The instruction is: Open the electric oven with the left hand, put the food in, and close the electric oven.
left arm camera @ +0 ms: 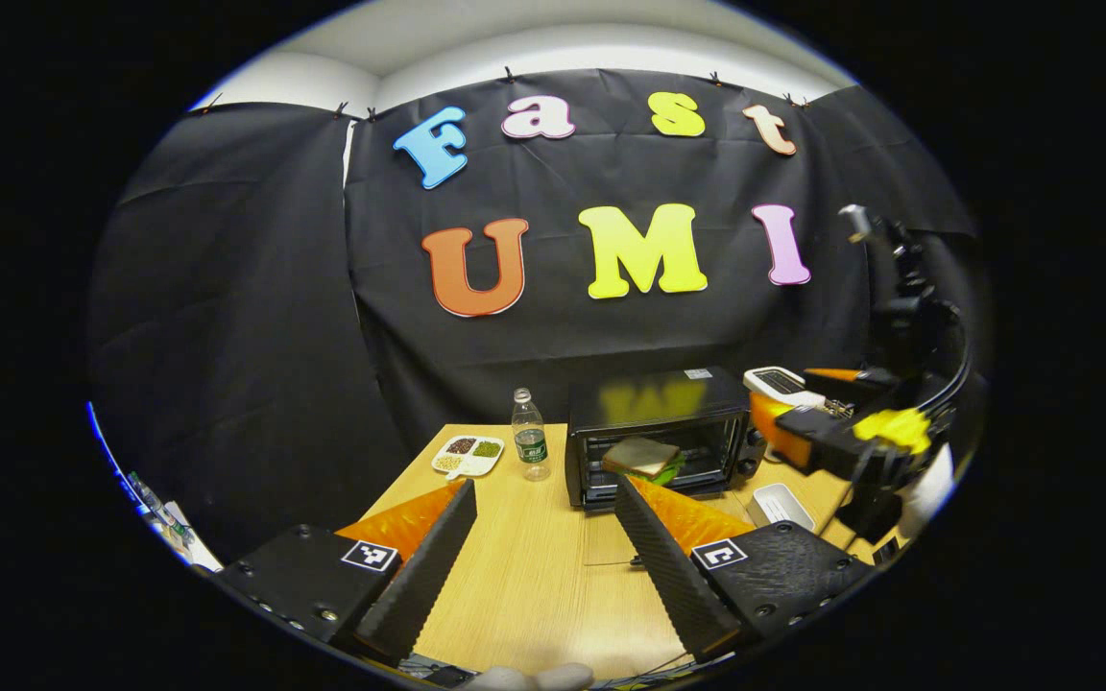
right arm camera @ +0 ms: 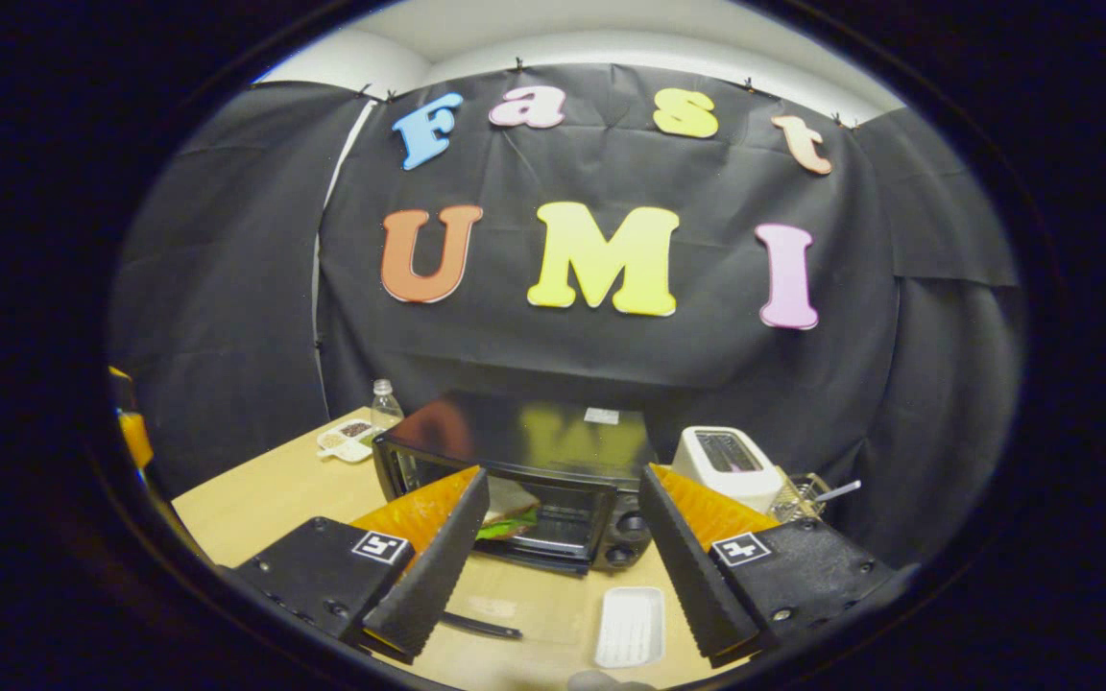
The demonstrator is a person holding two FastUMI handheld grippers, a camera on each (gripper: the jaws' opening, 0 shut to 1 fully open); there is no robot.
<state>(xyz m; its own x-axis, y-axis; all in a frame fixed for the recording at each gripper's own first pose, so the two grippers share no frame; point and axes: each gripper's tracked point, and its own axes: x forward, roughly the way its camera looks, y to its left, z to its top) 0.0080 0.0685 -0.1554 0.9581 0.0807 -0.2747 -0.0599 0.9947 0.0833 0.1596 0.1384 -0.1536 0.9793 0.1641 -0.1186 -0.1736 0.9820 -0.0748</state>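
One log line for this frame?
left tool open | right tool open | sandwich in oven | tray empty

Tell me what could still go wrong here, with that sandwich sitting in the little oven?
The sandwich seems to sit near the front of the oven, so the closing door might catch or squash it. The left gripper is open and well back from the oven, with a water bottle standing close beside the oven; a wide reach for the door could knock it over.

I'm in a staged recording booth: black cloth wall [right arm camera: 227, 288] pinned up behind a wooden table [left arm camera: 534, 576] with kitchen appliances
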